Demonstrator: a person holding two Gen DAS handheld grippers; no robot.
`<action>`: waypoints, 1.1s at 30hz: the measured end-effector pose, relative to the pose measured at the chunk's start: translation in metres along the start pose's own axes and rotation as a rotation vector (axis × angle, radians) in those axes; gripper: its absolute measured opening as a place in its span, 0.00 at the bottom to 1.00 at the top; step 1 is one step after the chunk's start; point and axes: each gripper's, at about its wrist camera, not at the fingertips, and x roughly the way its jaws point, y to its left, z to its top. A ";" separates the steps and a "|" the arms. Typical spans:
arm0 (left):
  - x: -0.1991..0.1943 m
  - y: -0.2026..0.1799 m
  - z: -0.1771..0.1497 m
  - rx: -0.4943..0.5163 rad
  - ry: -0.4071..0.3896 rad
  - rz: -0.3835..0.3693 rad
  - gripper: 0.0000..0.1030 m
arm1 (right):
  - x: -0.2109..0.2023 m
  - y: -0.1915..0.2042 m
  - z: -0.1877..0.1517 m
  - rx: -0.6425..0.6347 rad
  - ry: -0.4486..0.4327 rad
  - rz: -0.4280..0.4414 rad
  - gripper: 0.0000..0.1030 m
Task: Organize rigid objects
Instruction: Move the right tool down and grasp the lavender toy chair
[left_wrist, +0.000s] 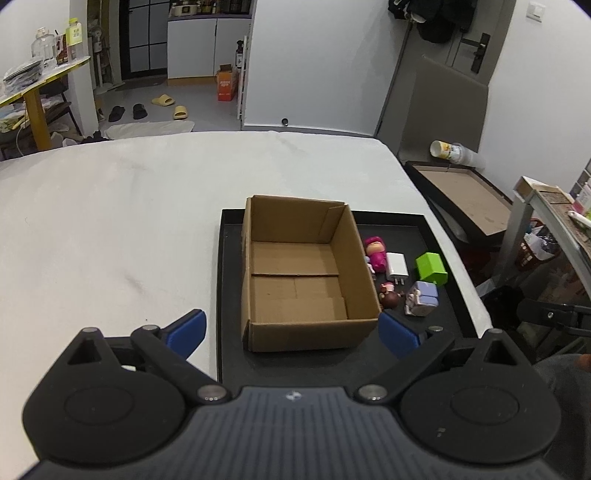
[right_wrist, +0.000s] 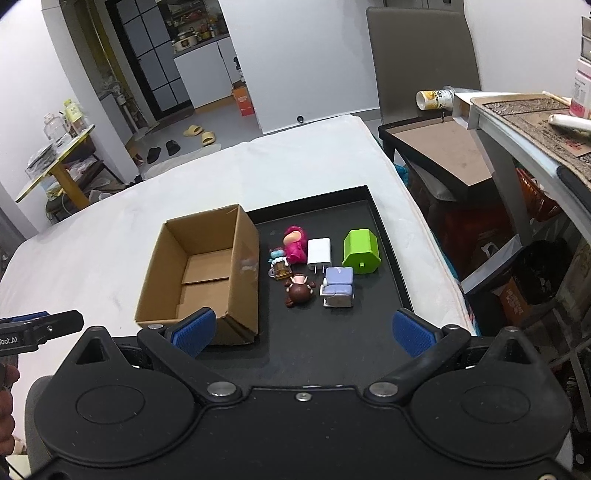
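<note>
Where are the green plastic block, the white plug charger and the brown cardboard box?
green plastic block (right_wrist: 360, 250), right wrist view, on its top face.
white plug charger (right_wrist: 318, 251), right wrist view, on its flat body.
brown cardboard box (left_wrist: 308, 336), left wrist view, on its near wall.

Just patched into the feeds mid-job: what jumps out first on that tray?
The open cardboard box dominates the left part of the black tray, and it looks empty. Right of it lies a cluster of small items, the bright green block and pink figure catching the eye beside a white charger. Both the left gripper and right gripper hang open, holding nothing.
</note>
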 end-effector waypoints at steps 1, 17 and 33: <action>0.003 0.001 0.000 -0.003 0.001 0.004 0.96 | 0.004 -0.001 0.001 0.005 0.004 0.000 1.00; 0.054 0.024 0.016 -0.101 0.070 0.055 0.58 | 0.070 -0.016 0.023 0.064 0.060 -0.009 0.90; 0.099 0.048 0.019 -0.227 0.158 0.068 0.35 | 0.140 -0.039 0.047 0.137 0.154 -0.046 0.79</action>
